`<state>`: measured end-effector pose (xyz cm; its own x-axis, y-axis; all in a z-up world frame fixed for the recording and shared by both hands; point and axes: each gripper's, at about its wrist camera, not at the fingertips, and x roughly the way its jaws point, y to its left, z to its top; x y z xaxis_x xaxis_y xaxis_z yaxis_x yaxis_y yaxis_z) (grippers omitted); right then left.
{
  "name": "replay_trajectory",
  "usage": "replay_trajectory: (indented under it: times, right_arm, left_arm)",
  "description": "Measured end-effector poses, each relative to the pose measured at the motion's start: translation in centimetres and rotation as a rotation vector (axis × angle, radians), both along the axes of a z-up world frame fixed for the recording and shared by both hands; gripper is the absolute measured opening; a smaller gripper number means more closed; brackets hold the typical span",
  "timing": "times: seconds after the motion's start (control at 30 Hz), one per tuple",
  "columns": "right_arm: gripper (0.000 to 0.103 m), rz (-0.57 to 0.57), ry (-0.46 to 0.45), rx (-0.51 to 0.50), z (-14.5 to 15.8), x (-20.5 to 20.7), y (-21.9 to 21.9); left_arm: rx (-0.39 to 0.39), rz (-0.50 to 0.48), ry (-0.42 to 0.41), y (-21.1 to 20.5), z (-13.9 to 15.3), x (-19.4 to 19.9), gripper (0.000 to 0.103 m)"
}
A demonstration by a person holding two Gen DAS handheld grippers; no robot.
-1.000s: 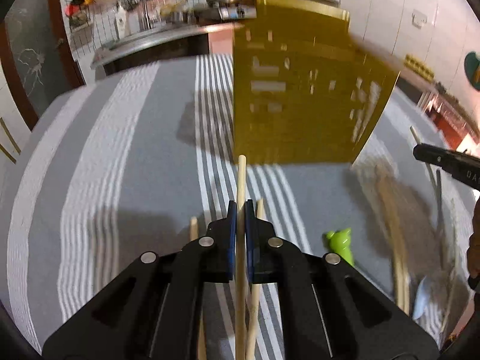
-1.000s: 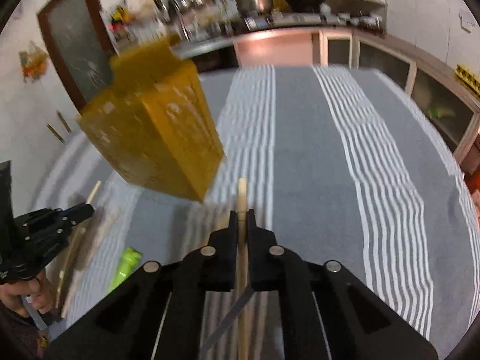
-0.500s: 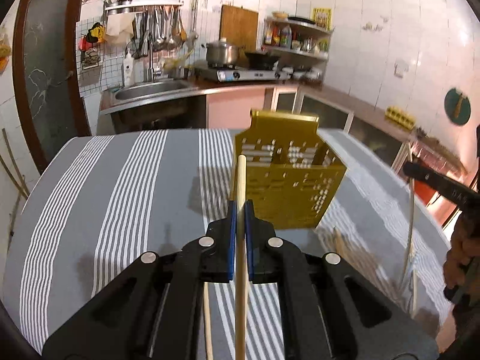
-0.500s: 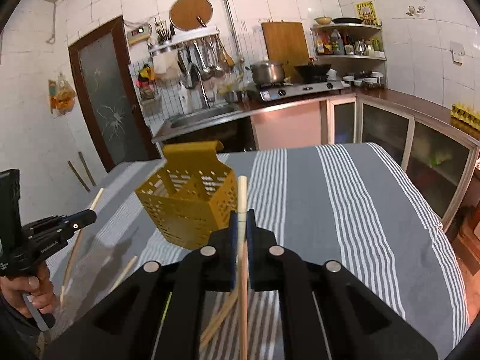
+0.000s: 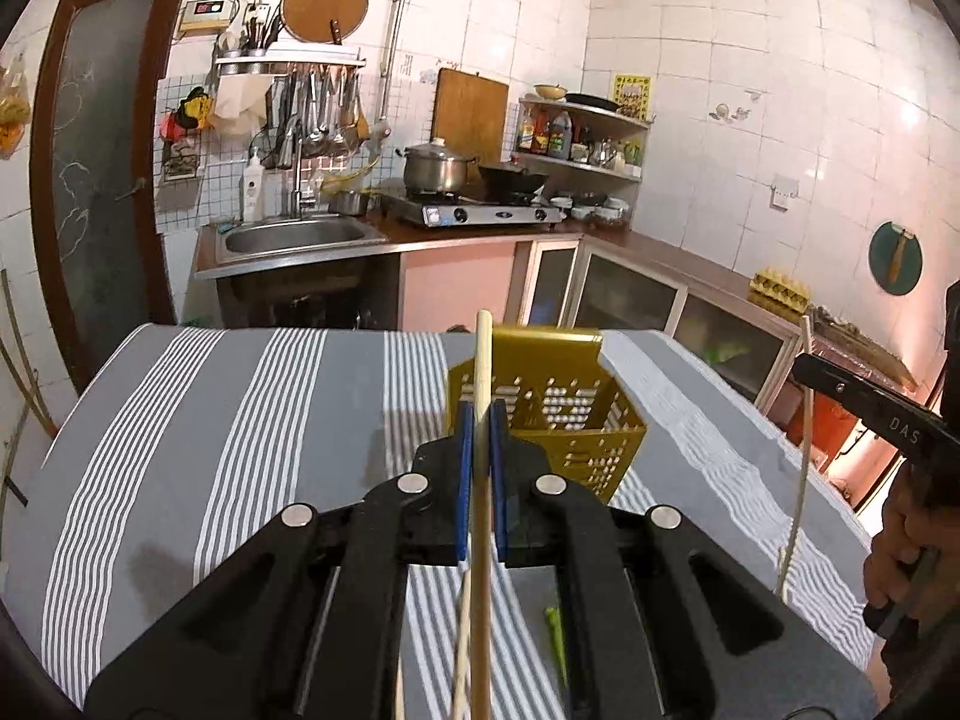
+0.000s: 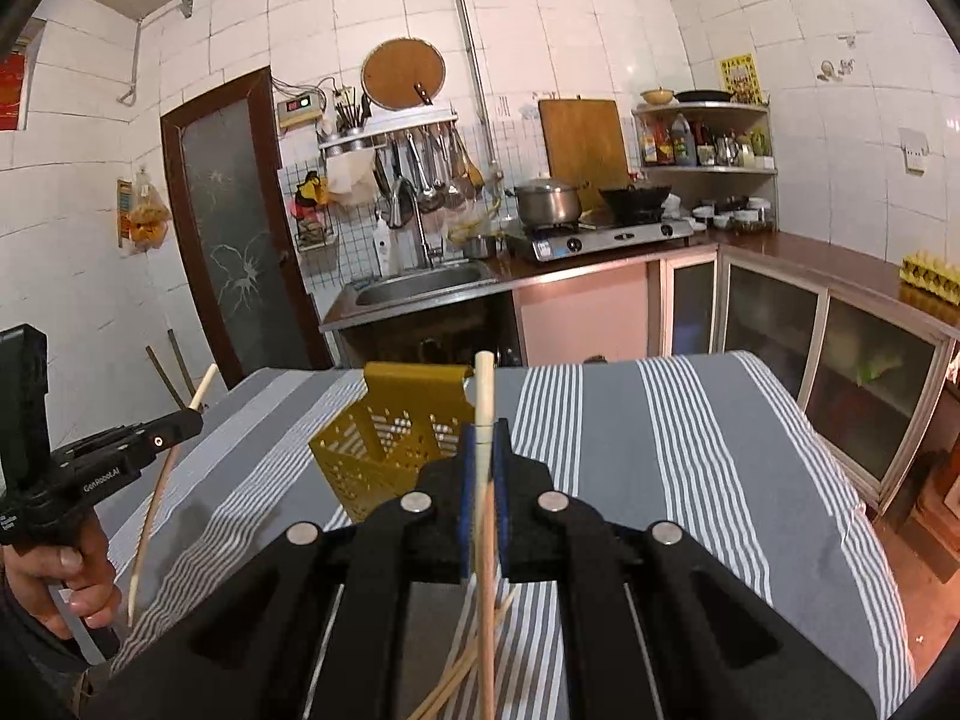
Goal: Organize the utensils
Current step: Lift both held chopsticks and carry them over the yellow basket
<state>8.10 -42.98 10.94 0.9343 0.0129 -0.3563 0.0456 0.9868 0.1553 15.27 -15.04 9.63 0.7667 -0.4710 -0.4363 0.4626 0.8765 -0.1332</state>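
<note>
Tablecloth [image 5: 252,420] grey with bands of thin white stripes. Perforated utensil basket [image 5: 576,420] mustard yellow. Left gripper [image 5: 480,438] black body, blue pads, silver round studs; clamped chopstick [image 5: 482,360] pale natural wood. Right gripper [image 6: 483,450] same black and blue, its chopstick [image 6: 483,384] also pale wood. Small bright green item [image 5: 557,636] on the cloth, too blurred to name. Wall tiles [image 6: 570,12] white. Door [image 6: 234,228] dark brown frame, dark frosted glass with a scratchy white pattern. Cabinet front [image 6: 582,312] pink. Cutting board [image 6: 582,138] brown wood. Pot [image 6: 549,201] silver, wok [image 6: 636,198] black. Egg tray [image 6: 930,273] yellow.

Chopstick [image 5: 480,600] lower end cut off; green item [image 5: 557,630] perhaps blurred.
</note>
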Motion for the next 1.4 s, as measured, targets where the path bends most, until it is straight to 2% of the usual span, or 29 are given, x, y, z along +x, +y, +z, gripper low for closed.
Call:
replay_trajectory:
  times: [0.13,0.3,0.83,1.4]
  right_arm:
    - [0.006,0.000,-0.023,-0.003,1.2,0.5,0.1]
    - [0.006,0.015,-0.046,-0.008,2.2,0.3,0.6]
    - [0.006,0.028,-0.031,-0.007,1.5,0.4,1.0]
    - [0.006,0.037,-0.058,-0.007,2.3,0.5,0.9]
  left_arm:
    - [-0.027,-0.017,-0.024,-0.5,1.7,0.4,0.004]
    - [-0.048,-0.017,-0.055,-0.5,2.5,0.2,0.004]
    - [-0.033,-0.001,-0.076,-0.6,2.7,0.1,0.004]
    - [-0.022,-0.004,-0.067,-0.7,3.0,0.0,0.004]
